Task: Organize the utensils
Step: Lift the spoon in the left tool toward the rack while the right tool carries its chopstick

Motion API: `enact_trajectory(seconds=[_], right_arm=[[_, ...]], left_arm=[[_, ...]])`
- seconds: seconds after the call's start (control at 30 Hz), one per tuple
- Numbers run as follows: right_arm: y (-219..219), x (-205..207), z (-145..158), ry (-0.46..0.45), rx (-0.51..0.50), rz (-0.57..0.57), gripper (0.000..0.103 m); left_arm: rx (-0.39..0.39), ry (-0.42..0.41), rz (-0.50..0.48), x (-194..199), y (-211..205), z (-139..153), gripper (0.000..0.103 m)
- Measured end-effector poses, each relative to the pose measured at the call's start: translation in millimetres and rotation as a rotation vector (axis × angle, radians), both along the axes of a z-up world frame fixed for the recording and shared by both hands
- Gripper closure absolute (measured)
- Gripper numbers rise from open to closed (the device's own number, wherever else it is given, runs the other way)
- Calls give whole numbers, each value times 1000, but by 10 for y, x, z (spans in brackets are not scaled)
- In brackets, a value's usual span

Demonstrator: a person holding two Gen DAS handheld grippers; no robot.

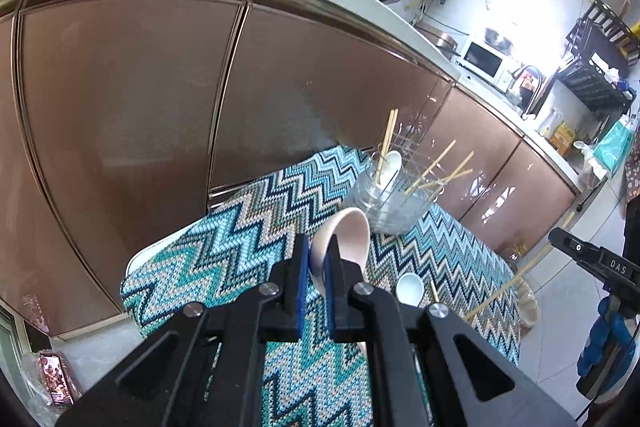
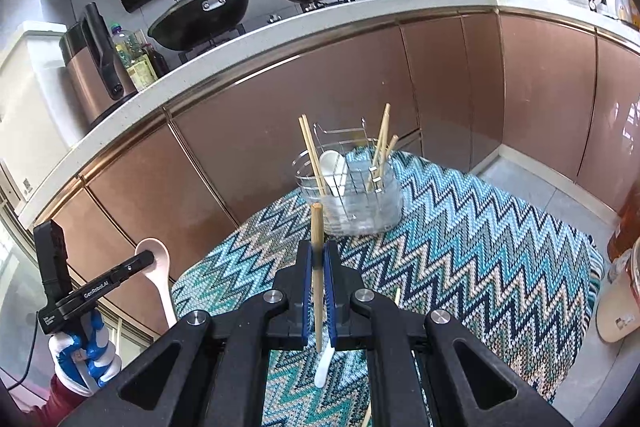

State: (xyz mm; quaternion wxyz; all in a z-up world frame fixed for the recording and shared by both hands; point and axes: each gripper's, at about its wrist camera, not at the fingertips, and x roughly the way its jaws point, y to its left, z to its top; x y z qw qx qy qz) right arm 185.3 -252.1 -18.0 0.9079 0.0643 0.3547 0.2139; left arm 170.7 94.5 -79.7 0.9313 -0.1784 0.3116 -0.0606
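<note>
My left gripper (image 1: 316, 261) is shut on a pink spoon (image 1: 346, 233), held bowl-up above the zigzag cloth (image 1: 248, 239). My right gripper (image 2: 318, 261) is shut on a wooden chopstick (image 2: 317, 227) that stands nearly upright between the pads. Beyond both stands a clear utensil holder (image 2: 360, 203) with a wire rack, holding several chopsticks and a white spoon (image 2: 334, 167). Another white spoon (image 1: 410, 289) and a loose chopstick (image 1: 434, 291) lie on the cloth. The right wrist view shows the left gripper (image 2: 145, 261) with the pink spoon (image 2: 162, 287). The left wrist view shows the right gripper (image 1: 556, 235) with its chopstick (image 1: 512, 279).
The cloth-covered table (image 2: 500, 235) stands close to copper-coloured cabinets (image 2: 320, 99) under a white countertop (image 2: 248, 43) with two woks. A jar and a tan object (image 2: 616, 307) sit by the table's right edge. A gloved hand (image 2: 86, 351) grips the left tool.
</note>
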Motion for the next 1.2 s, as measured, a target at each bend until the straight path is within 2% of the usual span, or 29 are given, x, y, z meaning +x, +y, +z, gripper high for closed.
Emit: enact_trajectory(seconds=[0.6, 0.97, 1.2], right_arm=[[294, 265, 290, -114, 8, 65, 97], [495, 724, 587, -247, 35, 71, 97], [458, 1087, 607, -337, -25, 17, 97]], left_arm=[[-36, -89, -3, 341, -145, 328, 97], [-63, -181, -15, 896, -215, 703, 97], [20, -278, 34, 1437, -522, 930, 97]])
